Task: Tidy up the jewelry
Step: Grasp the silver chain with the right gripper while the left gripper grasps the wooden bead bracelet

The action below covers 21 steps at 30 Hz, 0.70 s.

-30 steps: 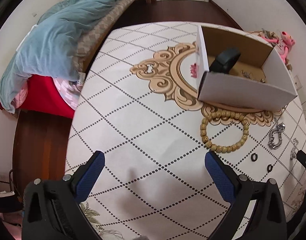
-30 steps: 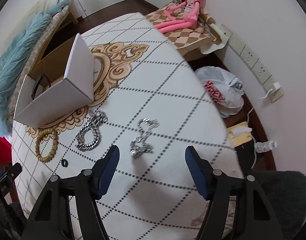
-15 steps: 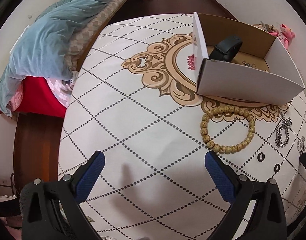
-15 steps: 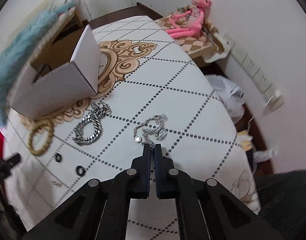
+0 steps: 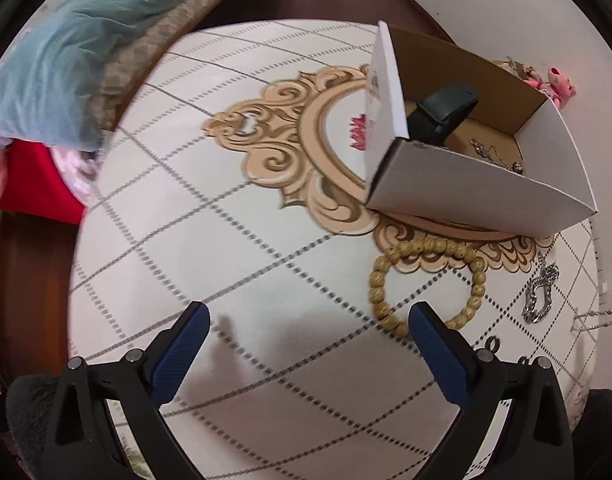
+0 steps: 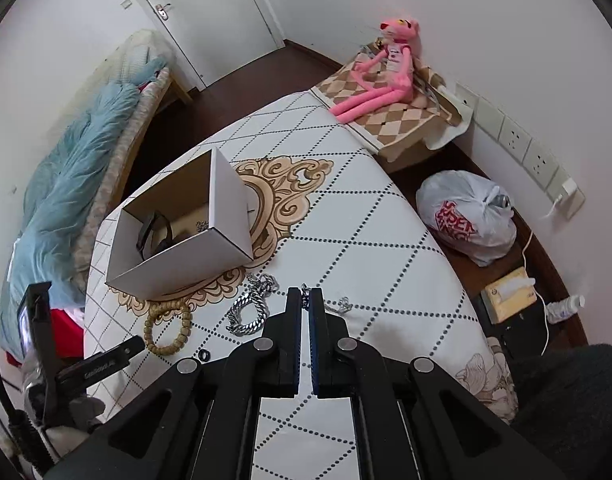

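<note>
Silver thin chain (image 6: 304, 296) is pinched between my right tool's (image 6: 304, 300) closed jaws, right at the tips; the rest trails off to the right, end still at the table (image 6: 385, 240). Left tool (image 5: 309, 322) gapes wide, nothing in it, hovering over bare cloth just left of the wooden bead bracelet (image 5: 425, 280).

Step in hand, as I read it: carry the thin chain to the cardboard box (image 6: 178, 256) and drop it in. To do it well:
- lift until the tail clears the table, else it drags and may snag the chunky silver chain (image 6: 250, 308) lying just left
- grip is on very few links, so I move slowly, no swinging
- come over the box's near wall, not through it, and open only once the tail is inside
- keep the left tool clear of the path

View differences:
- right view shows the grip itself, the left tool's body at lower left, two small black rings (image 6: 204, 355) near the beads, a pink plush toy (image 6: 381, 68) and a plastic bag (image 6: 465, 216) off the table
- left view shows deeper into the box: black band (image 5: 441, 114) and a fine chain already on its floor; the thin chain appears only as a taut strand (image 5: 597, 314) at its right edge
</note>
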Tool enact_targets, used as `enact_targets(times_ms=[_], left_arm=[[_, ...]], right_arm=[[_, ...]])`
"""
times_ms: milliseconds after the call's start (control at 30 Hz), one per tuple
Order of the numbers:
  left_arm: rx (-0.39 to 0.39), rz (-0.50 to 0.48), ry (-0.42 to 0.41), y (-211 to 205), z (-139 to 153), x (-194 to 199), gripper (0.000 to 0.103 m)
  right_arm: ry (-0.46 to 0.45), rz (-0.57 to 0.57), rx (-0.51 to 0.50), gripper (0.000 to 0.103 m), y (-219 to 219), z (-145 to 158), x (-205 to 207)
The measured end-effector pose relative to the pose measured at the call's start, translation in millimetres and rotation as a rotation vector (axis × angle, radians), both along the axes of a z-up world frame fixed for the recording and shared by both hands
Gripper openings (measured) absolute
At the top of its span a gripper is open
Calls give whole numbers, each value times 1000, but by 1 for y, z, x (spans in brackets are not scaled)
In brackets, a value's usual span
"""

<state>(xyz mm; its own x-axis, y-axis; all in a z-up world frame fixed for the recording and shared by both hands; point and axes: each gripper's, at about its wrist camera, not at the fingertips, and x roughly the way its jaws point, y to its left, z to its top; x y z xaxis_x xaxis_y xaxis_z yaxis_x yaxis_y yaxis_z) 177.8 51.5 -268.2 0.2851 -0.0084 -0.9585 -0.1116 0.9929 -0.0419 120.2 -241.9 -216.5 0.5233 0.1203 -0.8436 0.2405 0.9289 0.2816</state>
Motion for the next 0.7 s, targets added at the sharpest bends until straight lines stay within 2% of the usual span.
enact_targets(times_ms=[100,167,200,233,267,300,333,367,400,700], left_arm=[[-13,-27,30,-5,-11,10,87],[22,-68,14,-14,-11,14,83],[30,-85,8,-18,-10,15,77],[31,-104,-7,-22,-9,15,65],[32,-123,-19,-26,-7,15,59],[33,-137,-27,-29,-5,15,44],[34,-153,-36,-33,-3,15,22],[35,-166,-39,-36,-2,15,12],[34,-171,-38,-39,-2,16,8],[-5,-158,-71,-32,12,6,7]], right_arm=[[9,9,-5,3,6,-5,4],[20,12,-11,3,8,-11,6],[28,12,-2,3,9,-15,7],[36,14,-2,3,11,-18,9],[40,15,-6,3,11,-20,9],[46,15,-4,3,12,-23,10],[53,16,3,3,14,-27,11],[56,17,3,3,14,-28,12],[59,17,4,3,16,-30,13],[54,20,16,3,17,-30,16]])
